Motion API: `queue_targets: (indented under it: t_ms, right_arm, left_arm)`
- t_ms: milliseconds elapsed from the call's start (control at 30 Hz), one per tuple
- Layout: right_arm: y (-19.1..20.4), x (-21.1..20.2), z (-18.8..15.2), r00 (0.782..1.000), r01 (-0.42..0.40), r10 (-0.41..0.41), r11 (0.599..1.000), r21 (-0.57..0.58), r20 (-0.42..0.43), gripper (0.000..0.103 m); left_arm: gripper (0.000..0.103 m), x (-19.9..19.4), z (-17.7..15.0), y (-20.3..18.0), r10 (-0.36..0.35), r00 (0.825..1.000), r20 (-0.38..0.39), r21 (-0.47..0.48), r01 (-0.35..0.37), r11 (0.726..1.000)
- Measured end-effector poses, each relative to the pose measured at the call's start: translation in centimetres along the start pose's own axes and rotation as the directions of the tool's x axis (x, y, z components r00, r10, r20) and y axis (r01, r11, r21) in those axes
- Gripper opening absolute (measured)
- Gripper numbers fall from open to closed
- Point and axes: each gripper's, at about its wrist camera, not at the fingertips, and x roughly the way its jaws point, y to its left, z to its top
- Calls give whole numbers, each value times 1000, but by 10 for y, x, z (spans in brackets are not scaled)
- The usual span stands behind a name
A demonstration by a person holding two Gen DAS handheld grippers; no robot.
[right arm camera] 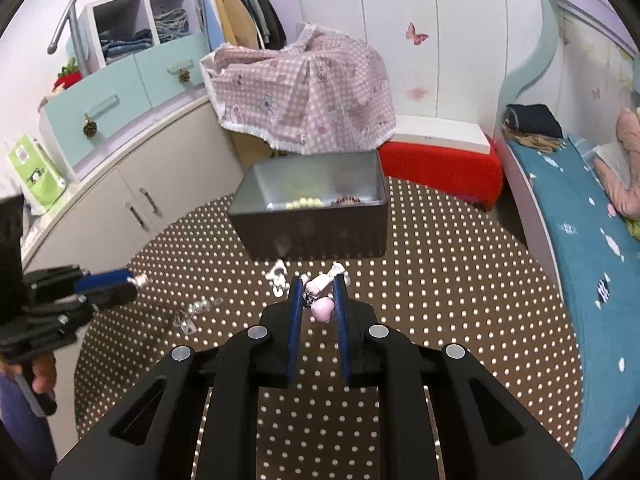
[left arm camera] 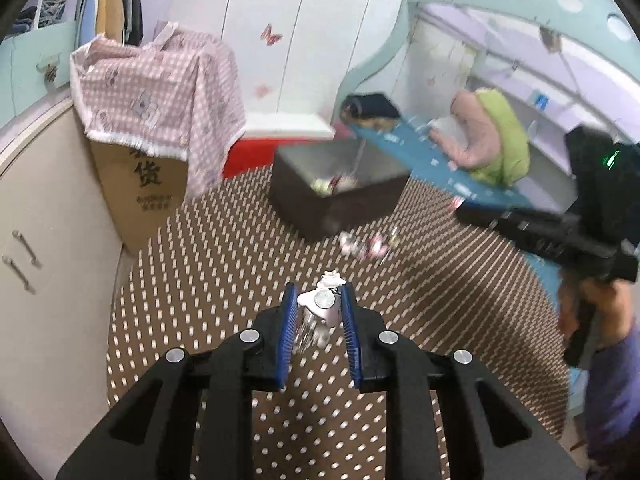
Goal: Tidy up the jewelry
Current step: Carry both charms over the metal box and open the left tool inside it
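**Both grippers clamped on jewelry in front of the dark box**

In the left wrist view, the left gripper (left arm camera: 319,300) has its blue pads narrowed around a white-and-silver charm (left arm camera: 320,303), which sits right between the fingertips, with a small white part poking out just past the tips and a blurred silvery chain hanging below it between the pads. The brown dotted mat (left arm camera: 224,272) shows beneath the piece; whether the piece touches the mat cannot be told.

In the right wrist view, the right gripper (right arm camera: 318,294) is likewise narrowed on a piece: a pink bead charm (right arm camera: 322,309) lies between the pads, with white parts of the same piece reaching up to and just beyond the fingertips.

Just ahead and to the left of the right gripper's tips, a small white trinket (right arm camera: 277,274) lies loose on the mat. Farther left, a silvery chain piece (right arm camera: 198,310) rests on the mat, between the two grippers. In the left view, a blurred cluster of loose jewelry (left arm camera: 366,243) lies ahead and slightly right of the left gripper's tips.

Beyond these stands the dark box (right arm camera: 316,226), open at the top, directly ahead of the right gripper. Inside it, near the front wall, are yellow-green beads (right arm camera: 303,202).

Behind the box sit a cardboard carton draped with a pink checked cloth (right arm camera: 304,92) and a red stool (right arm camera: 444,168).
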Motion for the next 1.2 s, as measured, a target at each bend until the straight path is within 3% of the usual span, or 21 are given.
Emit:
queue_targets:
  t_ms: [233, 433, 533, 667, 967, 1000, 1033, 1067, 1200]
  right_arm:
    - [4, 3, 31, 999, -23, 23, 1000, -1, 30, 16]
    - [5, 26, 68, 999, -18, 18, 1000, -10, 35, 16]
    - [0, 43, 78, 1000, -8, 8, 1000, -1, 20, 16]
    - [-8, 67, 84, 1000, -3, 3, 1000, 12, -11, 16]
    - [-13, 98, 79, 999, -5, 6, 1000, 23, -50, 16]
    - [-14, 100, 79, 999, -7, 9, 1000, 27, -53, 16]
    - [-14, 101, 78, 998, -9, 10, 999, 31, -55, 16]
    - [-14, 102, 77, 998, -11, 13, 999, 35, -56, 16]
    - [-17, 104, 74, 998, -19, 22, 999, 50, -64, 17]
  left_arm:
    - [20, 6, 52, -13, -35, 998, 47, 26, 33, 999]
    - [20, 56, 101, -19, -43, 999, 2, 21, 43, 999]
    - [21, 90, 116, -18, -11, 999, -52, 20, 12, 1000]
    - [21, 121, 116, -13, 23, 993, -114, 10, -22, 1000]
    - [21, 132, 111, -8, 38, 992, -124, 3, -38, 999]
    - [23, 132, 112, -8, 37, 992, -121, 0, -37, 999]
    - [35, 131, 112, -7, 37, 992, -117, -6, -38, 999]
    - [40, 129, 112, -6, 42, 993, -107, -15, -44, 999]
    - [42, 123, 112, -6, 32, 995, -96, -23, -35, 999]
